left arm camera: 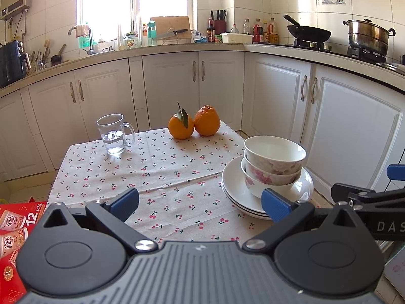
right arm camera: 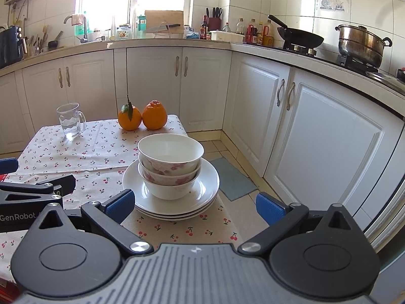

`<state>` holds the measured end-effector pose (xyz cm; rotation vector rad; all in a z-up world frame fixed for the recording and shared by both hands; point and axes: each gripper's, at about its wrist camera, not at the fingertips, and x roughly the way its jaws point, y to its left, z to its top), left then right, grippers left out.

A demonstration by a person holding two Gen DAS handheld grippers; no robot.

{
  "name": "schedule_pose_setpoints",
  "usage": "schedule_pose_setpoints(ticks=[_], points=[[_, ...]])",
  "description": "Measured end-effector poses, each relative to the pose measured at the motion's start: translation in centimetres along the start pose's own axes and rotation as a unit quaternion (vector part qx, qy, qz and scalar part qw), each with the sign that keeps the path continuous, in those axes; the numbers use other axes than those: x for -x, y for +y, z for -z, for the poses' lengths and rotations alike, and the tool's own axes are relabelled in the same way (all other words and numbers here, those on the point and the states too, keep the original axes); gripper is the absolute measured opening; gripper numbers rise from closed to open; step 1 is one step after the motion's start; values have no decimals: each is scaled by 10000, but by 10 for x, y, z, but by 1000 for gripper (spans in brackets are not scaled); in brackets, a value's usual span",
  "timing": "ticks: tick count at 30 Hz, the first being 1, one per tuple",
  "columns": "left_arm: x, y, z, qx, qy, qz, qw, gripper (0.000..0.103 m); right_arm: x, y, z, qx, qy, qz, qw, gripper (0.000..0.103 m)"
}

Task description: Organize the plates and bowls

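Observation:
Two white bowls with pink flowers (left arm camera: 274, 163) (right arm camera: 170, 163) are nested and stand on a stack of white plates (left arm camera: 234, 190) (right arm camera: 207, 190) at the table's right edge. My left gripper (left arm camera: 200, 201) is open and empty, above the cloth just left of the stack. My right gripper (right arm camera: 193, 206) is open and empty, just in front of the stack, its fingers either side of the plates' near rim. The right gripper's side (left arm camera: 367, 200) shows in the left wrist view, and the left gripper's side (right arm camera: 33, 192) in the right wrist view.
The table has a cherry-print cloth (left arm camera: 152, 172) (right arm camera: 76, 157). A glass mug with water (left arm camera: 114, 134) (right arm camera: 71, 120) and two oranges (left arm camera: 193, 124) (right arm camera: 141, 116) stand at the far side. White cabinets (right arm camera: 316, 131) and a floor mat (right arm camera: 235, 177) lie to the right. Red boxes (left arm camera: 15, 228) sit at the left.

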<state>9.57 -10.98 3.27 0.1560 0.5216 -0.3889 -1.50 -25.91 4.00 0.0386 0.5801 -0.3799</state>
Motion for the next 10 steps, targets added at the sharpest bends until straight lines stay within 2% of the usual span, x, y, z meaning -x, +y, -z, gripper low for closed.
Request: schedule_pose_setpoints(ticks=[10], points=[[0, 1, 0, 68, 19, 48, 10000, 102, 1, 2, 0, 39, 10, 2, 10000, 103]])
